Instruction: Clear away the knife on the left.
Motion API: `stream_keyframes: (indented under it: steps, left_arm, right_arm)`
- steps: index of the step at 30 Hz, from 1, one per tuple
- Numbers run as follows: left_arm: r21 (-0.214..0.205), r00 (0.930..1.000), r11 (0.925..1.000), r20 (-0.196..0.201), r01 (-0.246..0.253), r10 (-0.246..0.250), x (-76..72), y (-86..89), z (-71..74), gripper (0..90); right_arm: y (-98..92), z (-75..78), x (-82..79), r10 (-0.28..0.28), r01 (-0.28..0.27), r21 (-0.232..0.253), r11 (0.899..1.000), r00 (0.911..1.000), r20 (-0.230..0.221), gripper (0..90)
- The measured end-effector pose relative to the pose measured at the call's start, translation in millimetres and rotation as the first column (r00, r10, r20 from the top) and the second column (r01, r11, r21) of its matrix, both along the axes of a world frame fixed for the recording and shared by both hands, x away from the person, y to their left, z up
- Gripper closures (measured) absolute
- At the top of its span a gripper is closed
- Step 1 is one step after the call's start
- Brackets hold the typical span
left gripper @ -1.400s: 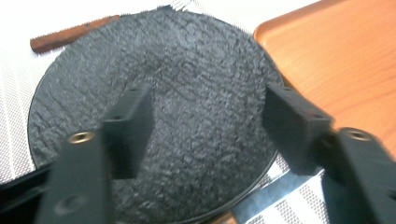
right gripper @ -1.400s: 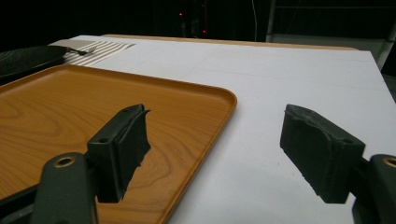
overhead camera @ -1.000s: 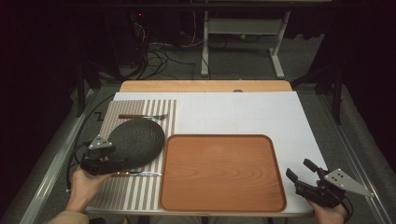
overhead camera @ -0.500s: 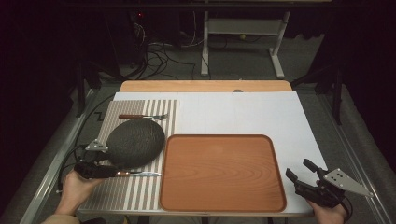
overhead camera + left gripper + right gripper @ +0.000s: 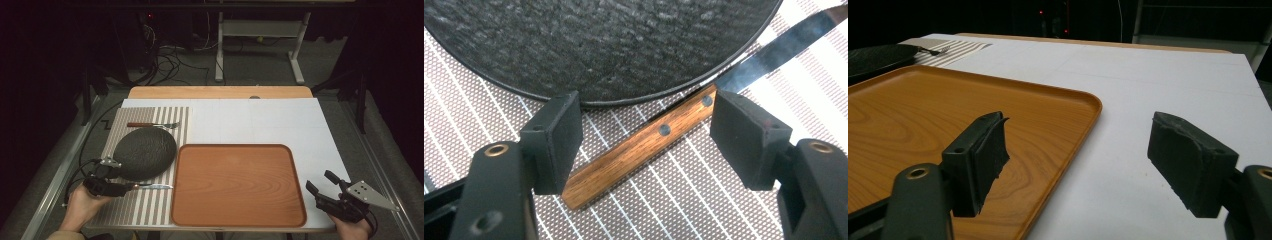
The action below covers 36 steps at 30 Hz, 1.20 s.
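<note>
A knife with a wooden handle (image 5: 639, 145) and steel blade (image 5: 774, 50) lies on a striped placemat (image 5: 150, 210), just in front of a dark round plate (image 5: 145, 153). My left gripper (image 5: 120, 186) is low over the knife (image 5: 150, 186). In the left gripper view my left gripper (image 5: 646, 135) is open, its jaws standing on either side of the handle with gaps on both sides. My right gripper (image 5: 319, 180) hovers open and empty off the right front corner of an empty wooden tray (image 5: 237, 185), which also appears in the right gripper view (image 5: 923, 110).
A fork (image 5: 152, 125) lies across the placemat beyond the plate. A white sheet (image 5: 260, 122) covers the table behind and right of the tray. The table's front edge runs close to both hands. Cables and a desk frame sit on the floor beyond.
My left gripper has drawn back from the plate's left edge toward the front of the table and now straddles the knife handle. The right gripper has stayed put.
</note>
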State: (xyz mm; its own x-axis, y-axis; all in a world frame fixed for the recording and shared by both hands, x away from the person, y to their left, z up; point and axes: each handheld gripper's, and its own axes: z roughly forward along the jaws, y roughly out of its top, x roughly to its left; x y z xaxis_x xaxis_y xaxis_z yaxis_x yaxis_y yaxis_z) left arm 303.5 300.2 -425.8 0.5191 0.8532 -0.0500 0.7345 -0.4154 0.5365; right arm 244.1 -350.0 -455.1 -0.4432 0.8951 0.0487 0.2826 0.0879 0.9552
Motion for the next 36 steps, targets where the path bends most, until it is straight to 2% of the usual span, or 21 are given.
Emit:
stream_keyframes:
  steps: [10, 15, 24, 30, 36]
  left_arm:
    - [0.058, 0.9971, 0.9978, -0.070, 0.033, -0.029, -0.9, -3.6, -10.6, 27.1]
    - [0.080, 0.9953, 0.9960, -0.091, 0.040, -0.033, -1.2, -4.4, -13.7, 27.1]
    - [0.074, 0.9938, 0.9972, -0.111, 0.009, -0.001, -1.1, 1.5, -18.0, 27.4]
    - [0.078, 0.9903, 0.9968, -0.139, 0.016, -0.005, 0.8, 1.0, -23.7, 27.5]
    - [0.085, 0.9884, 0.9960, -0.151, 0.030, -0.017, 0.6, -0.4, -24.2, 27.9]
  right_arm:
    - [0.1, 0.1, -0.2, 0.000, 0.000, 0.001, 1.000, 1.0000, 0.001, 24.0]
    - [0.0, 0.1, -0.4, 0.003, -0.003, -0.004, 1.000, 1.0000, 0.002, 24.0]
    - [0.3, -0.1, -0.2, 0.005, -0.005, -0.006, 1.000, 1.0000, -0.002, 24.0]
    - [0.3, 0.0, -0.2, 0.007, -0.007, -0.006, 1.000, 1.0000, -0.002, 24.0]
    - [0.2, -0.1, -0.1, 0.007, -0.007, -0.006, 1.000, 1.0000, -0.002, 24.1]
